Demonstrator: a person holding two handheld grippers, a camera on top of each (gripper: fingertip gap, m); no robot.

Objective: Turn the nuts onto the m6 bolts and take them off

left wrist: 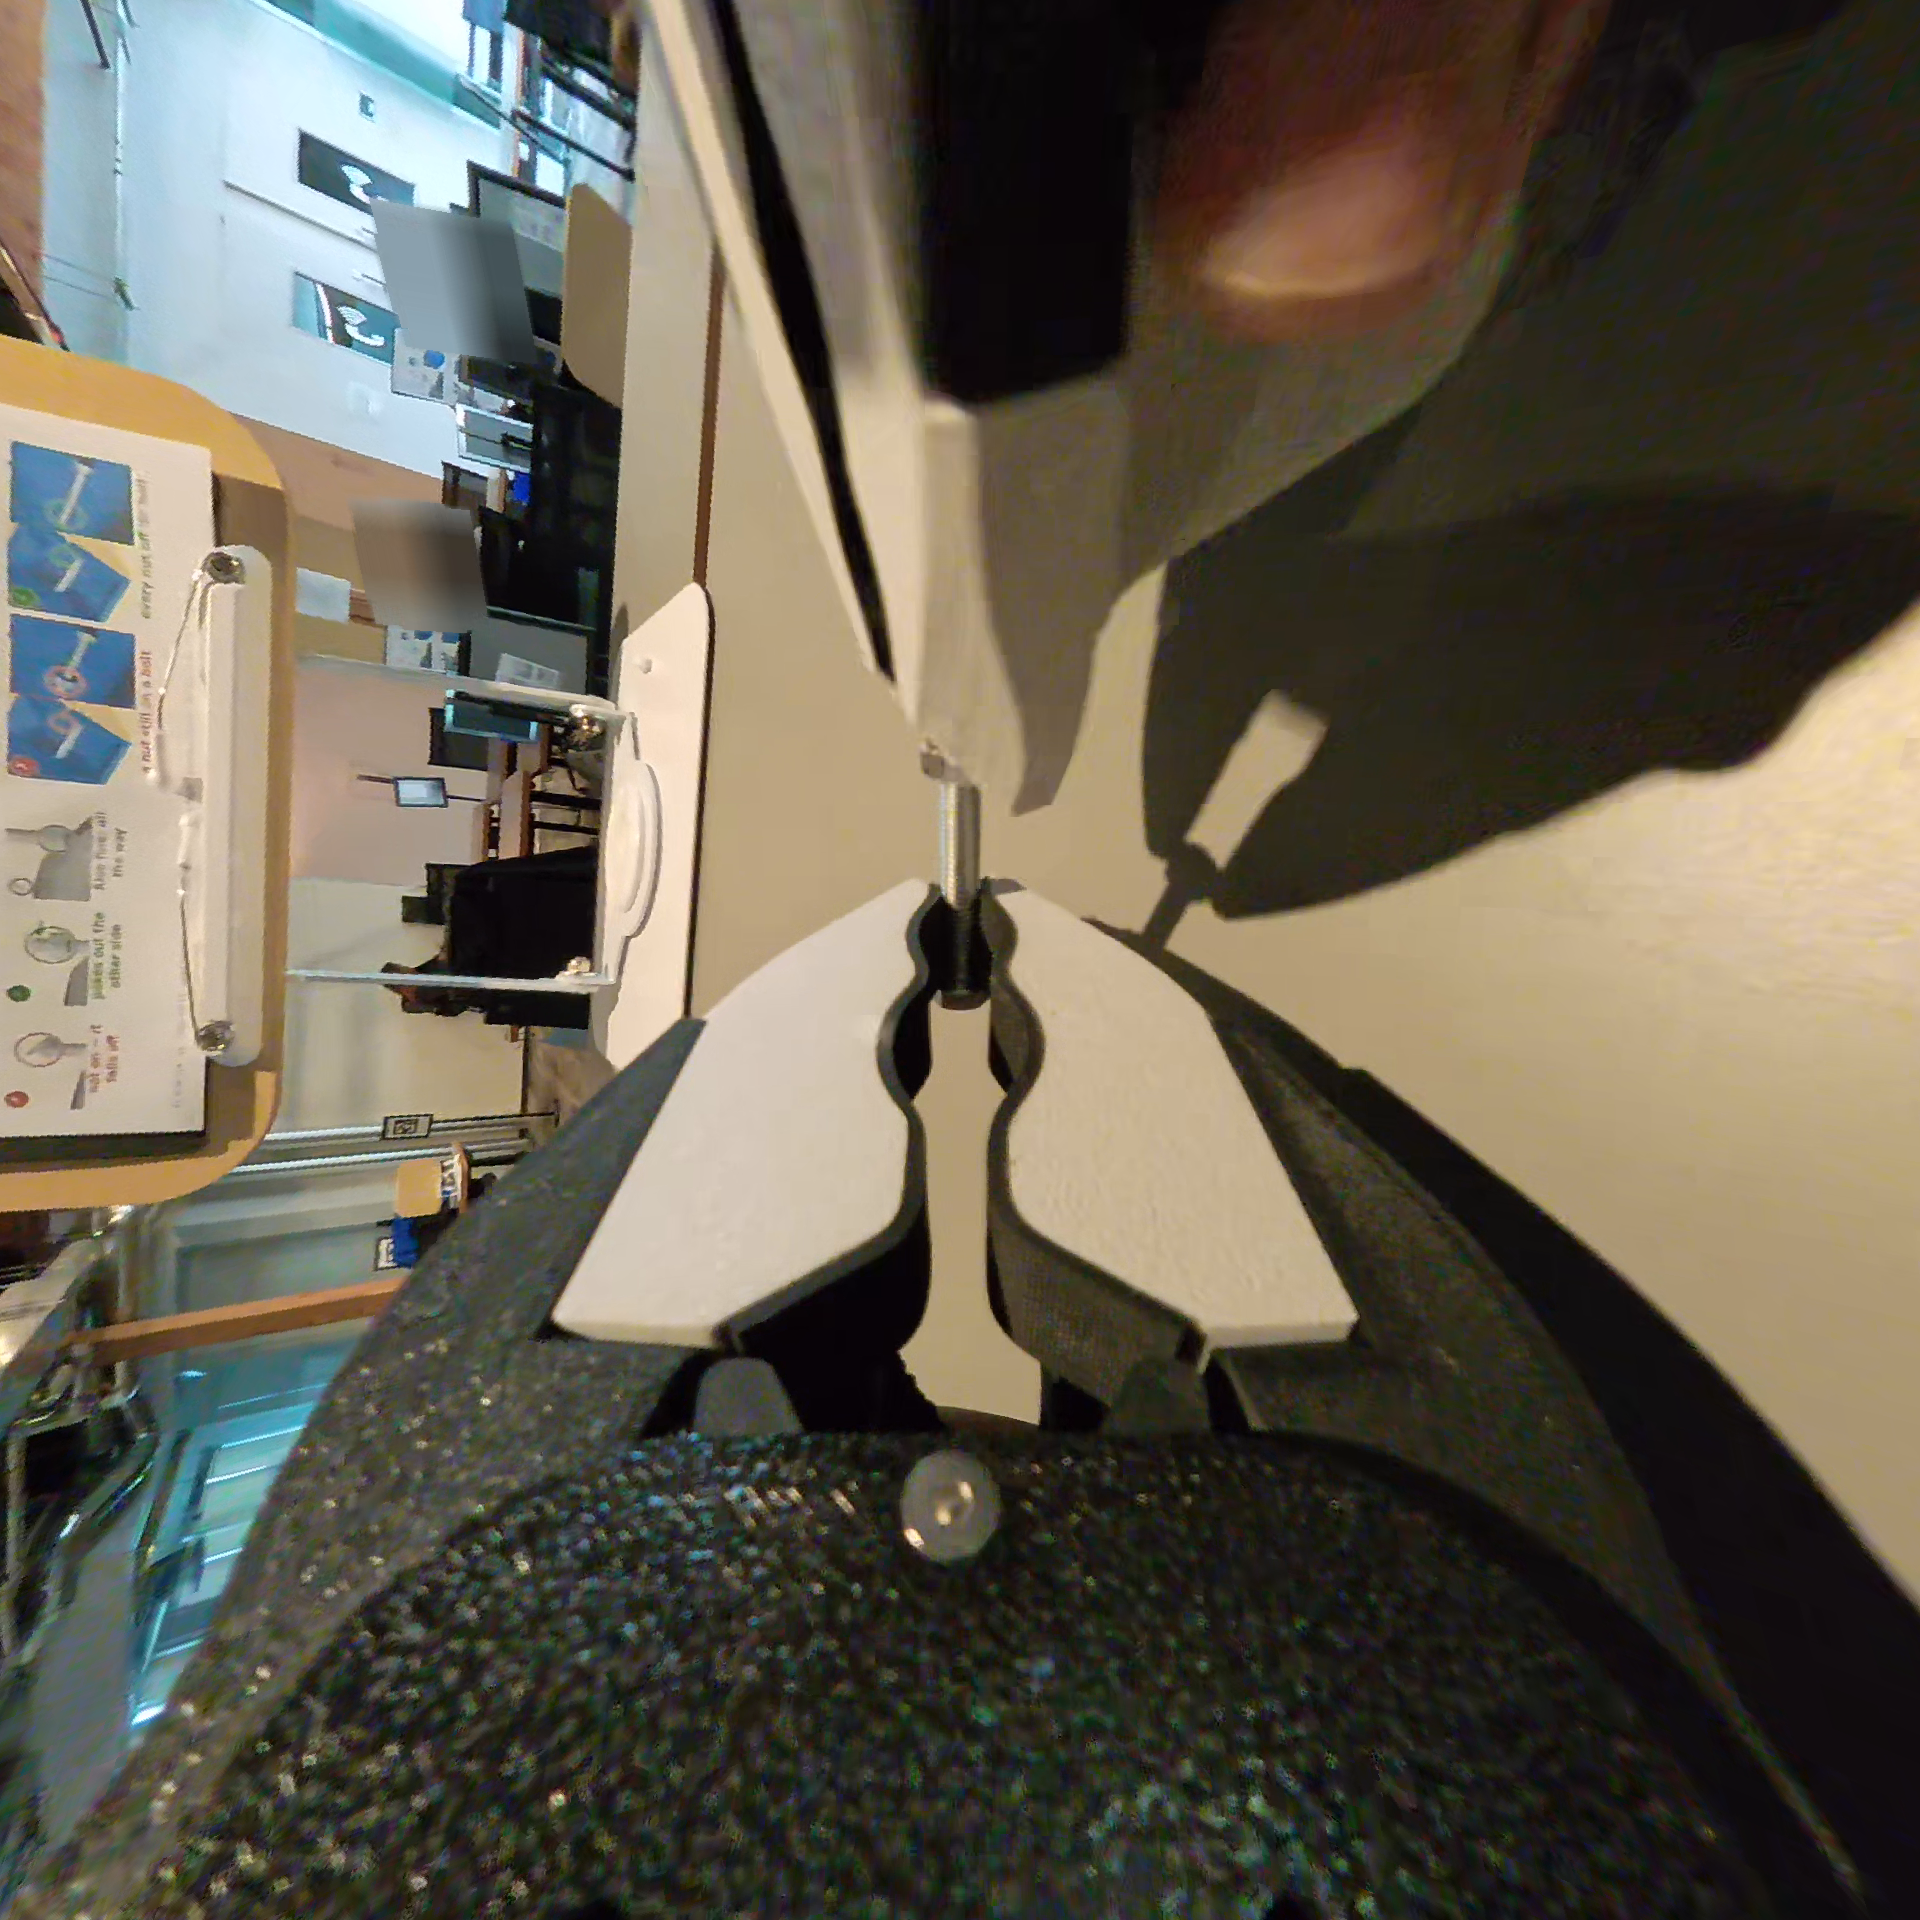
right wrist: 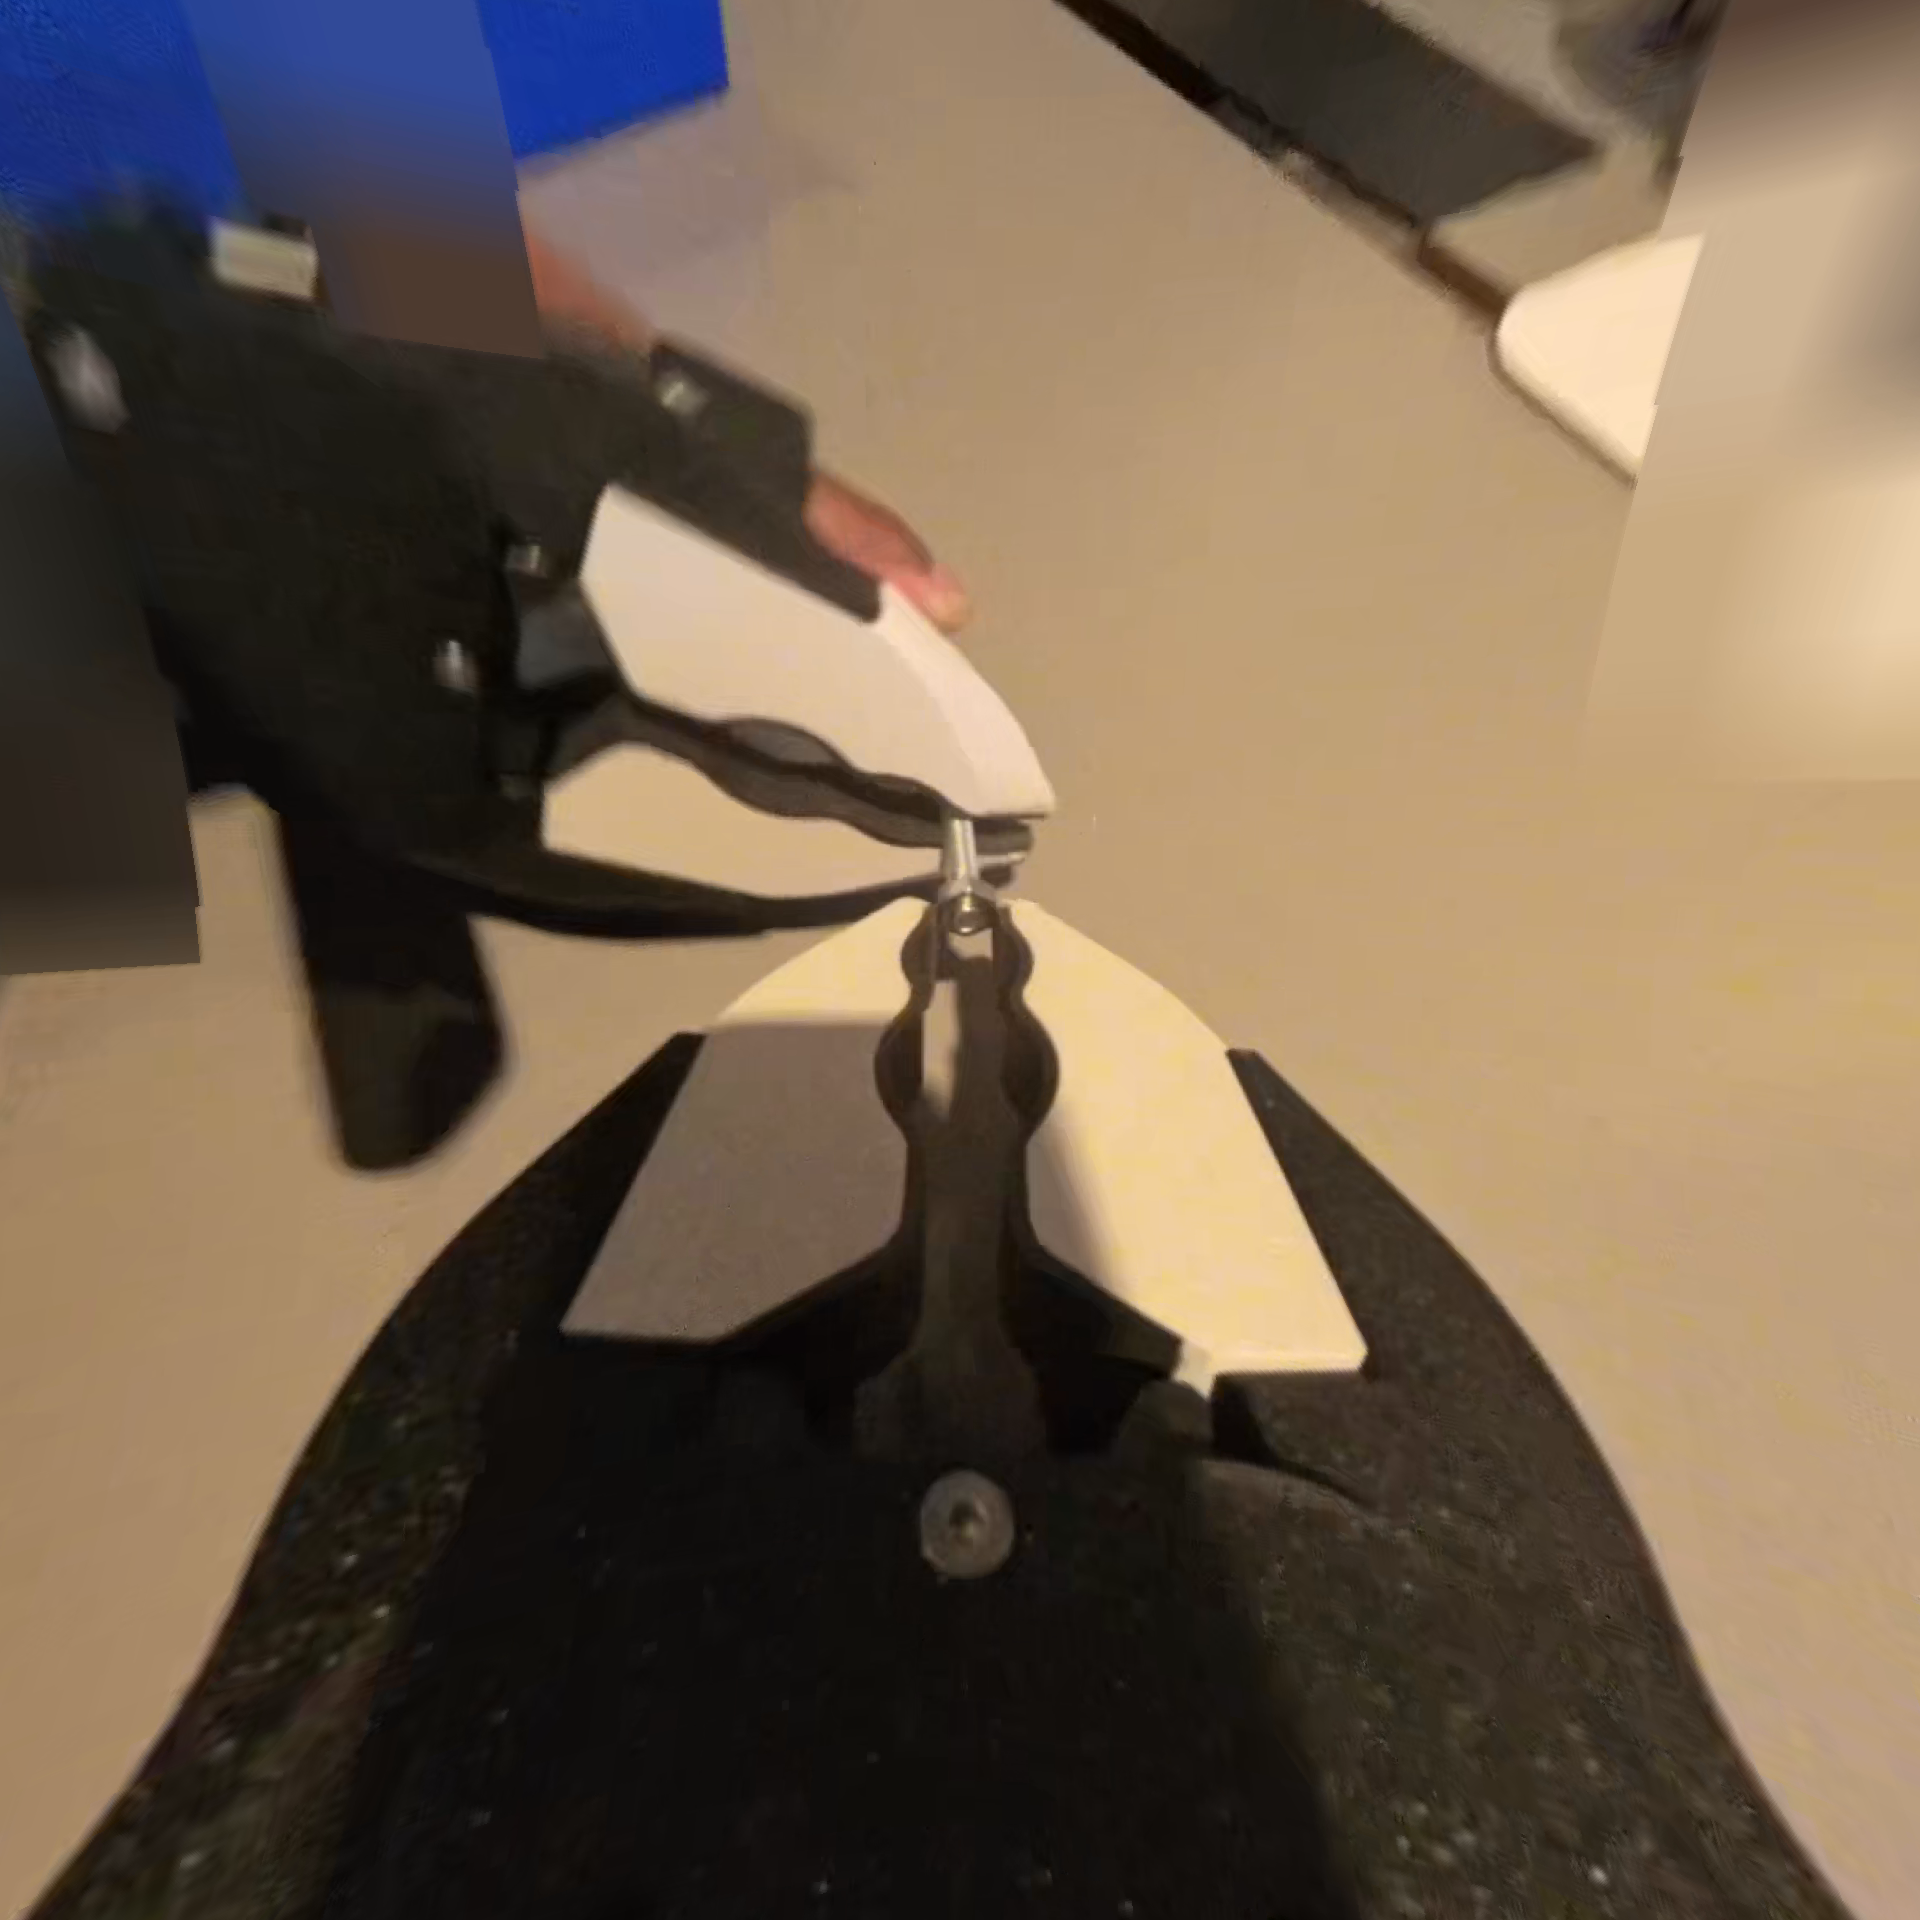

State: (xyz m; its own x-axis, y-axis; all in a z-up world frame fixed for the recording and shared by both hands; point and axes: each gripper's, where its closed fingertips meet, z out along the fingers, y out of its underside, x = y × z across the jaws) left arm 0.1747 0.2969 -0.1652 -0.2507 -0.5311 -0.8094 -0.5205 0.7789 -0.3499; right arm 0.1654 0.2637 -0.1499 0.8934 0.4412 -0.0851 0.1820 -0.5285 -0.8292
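In the left wrist view my left gripper is shut on the lower end of a silver M6 bolt, whose threaded shaft points away from me. My right gripper comes in from the top. Its white fingertips meet the far end of the bolt, where a small silver nut sits. In the right wrist view my right gripper is shut on the nut. The bolt runs from it up into the left gripper, which reaches in from the left. Both hang above the beige table.
A clipboard with a picture sheet and a white board stand at the left of the left wrist view. A person's fingers rest on the left gripper. A white plate edge lies at the upper right, a blue object at the top left.
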